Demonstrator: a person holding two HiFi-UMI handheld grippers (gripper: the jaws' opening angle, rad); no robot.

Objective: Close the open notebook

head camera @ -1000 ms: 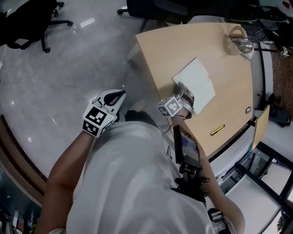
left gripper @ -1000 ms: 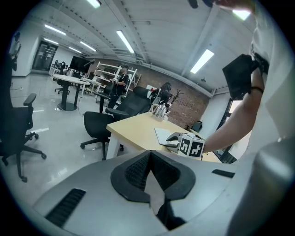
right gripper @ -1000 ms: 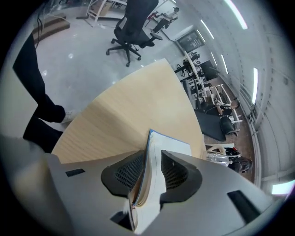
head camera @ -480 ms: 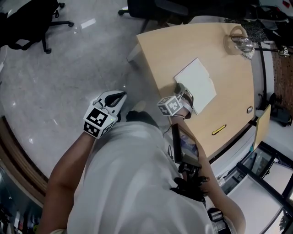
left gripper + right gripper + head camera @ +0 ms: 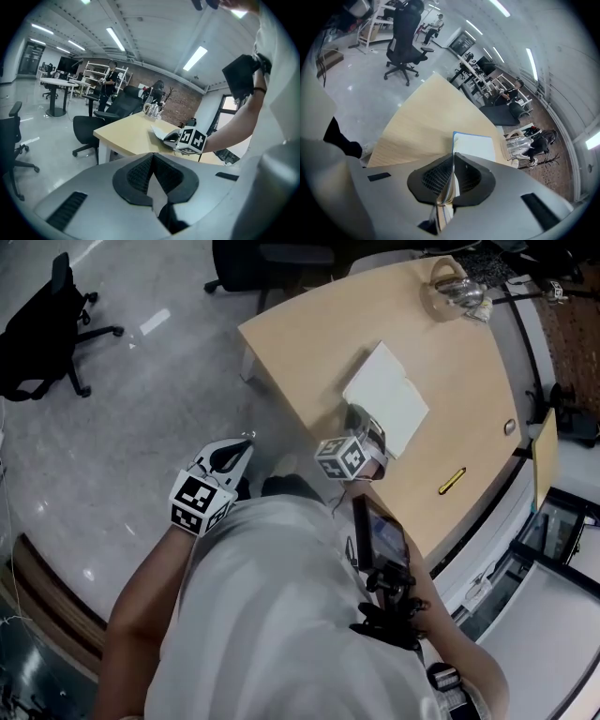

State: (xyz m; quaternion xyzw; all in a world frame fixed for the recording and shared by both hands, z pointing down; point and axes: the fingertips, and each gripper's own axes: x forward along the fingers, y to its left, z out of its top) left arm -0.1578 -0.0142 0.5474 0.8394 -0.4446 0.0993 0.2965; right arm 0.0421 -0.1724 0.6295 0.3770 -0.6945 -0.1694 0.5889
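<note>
While left gripper (image 5: 244,443) jaws meet, right gripper (image 5: 363,426) jaws pinch the notebook (image 5: 389,390), lengthwise along table edge (image 5: 292,388).

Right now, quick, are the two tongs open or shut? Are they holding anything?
Left tongs: closed, holding nothing.
Right tongs: closed on a few pages of the notebook.
</note>
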